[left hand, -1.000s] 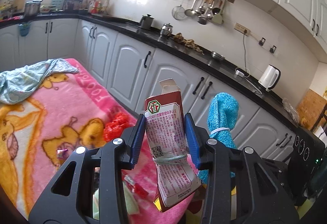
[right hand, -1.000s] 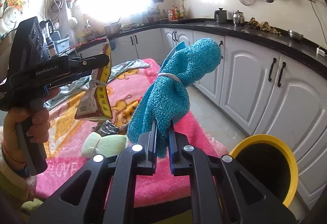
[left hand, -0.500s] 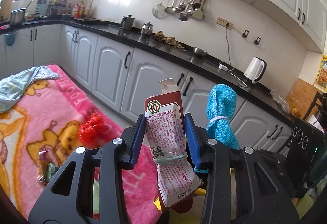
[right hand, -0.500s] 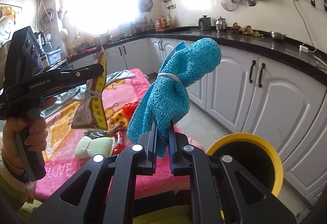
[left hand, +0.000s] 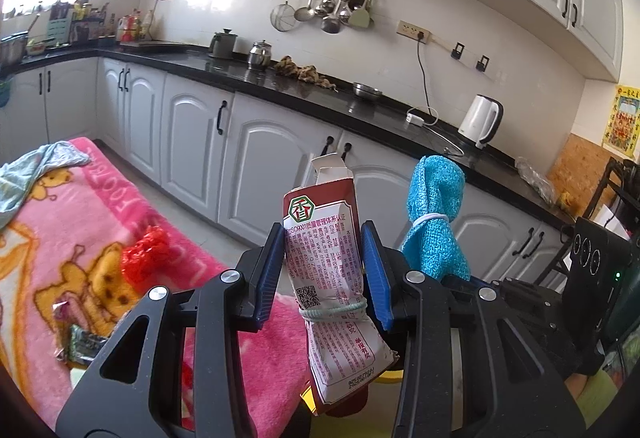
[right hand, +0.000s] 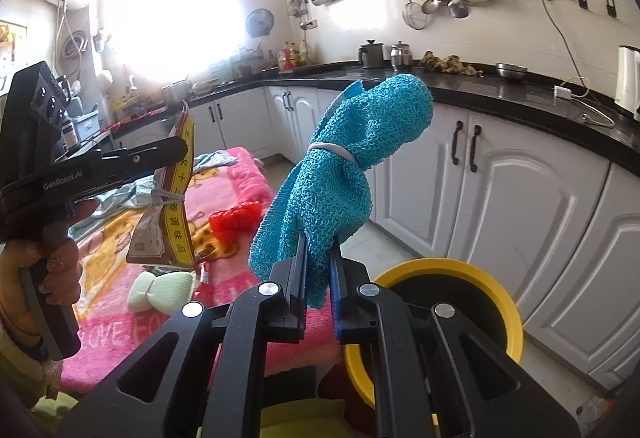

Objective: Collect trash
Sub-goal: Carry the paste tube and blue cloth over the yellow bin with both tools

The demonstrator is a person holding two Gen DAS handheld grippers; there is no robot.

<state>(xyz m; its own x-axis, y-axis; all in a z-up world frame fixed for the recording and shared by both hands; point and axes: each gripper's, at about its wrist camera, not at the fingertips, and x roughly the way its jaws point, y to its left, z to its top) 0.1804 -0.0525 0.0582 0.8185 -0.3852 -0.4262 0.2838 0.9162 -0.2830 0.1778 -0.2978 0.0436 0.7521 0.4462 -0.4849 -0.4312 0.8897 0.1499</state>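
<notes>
Left gripper (left hand: pixel 322 270) clamped on carton (left hand: pixel 326 258), right gripper (right hand: pixel 318 278) pinching blue cloth (right hand: pixel 340 174); both carried off the blanket (left hand: pixel 80 238), closer to yellow bin (right hand: pixel 460 278) than before. Drop likely next.

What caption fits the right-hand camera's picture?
Right gripper clamps a blue cloth near a yellow bin.

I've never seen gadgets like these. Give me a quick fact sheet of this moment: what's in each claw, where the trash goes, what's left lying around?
Left gripper: clamped on a red and white carton tied with string
Right gripper: clamped on a blue mesh cloth bundle
Bin: yellow-rimmed bin on the floor, below the right gripper
Still on the pink blanket: red crumpled bag, wrappers, pale green bow
</notes>
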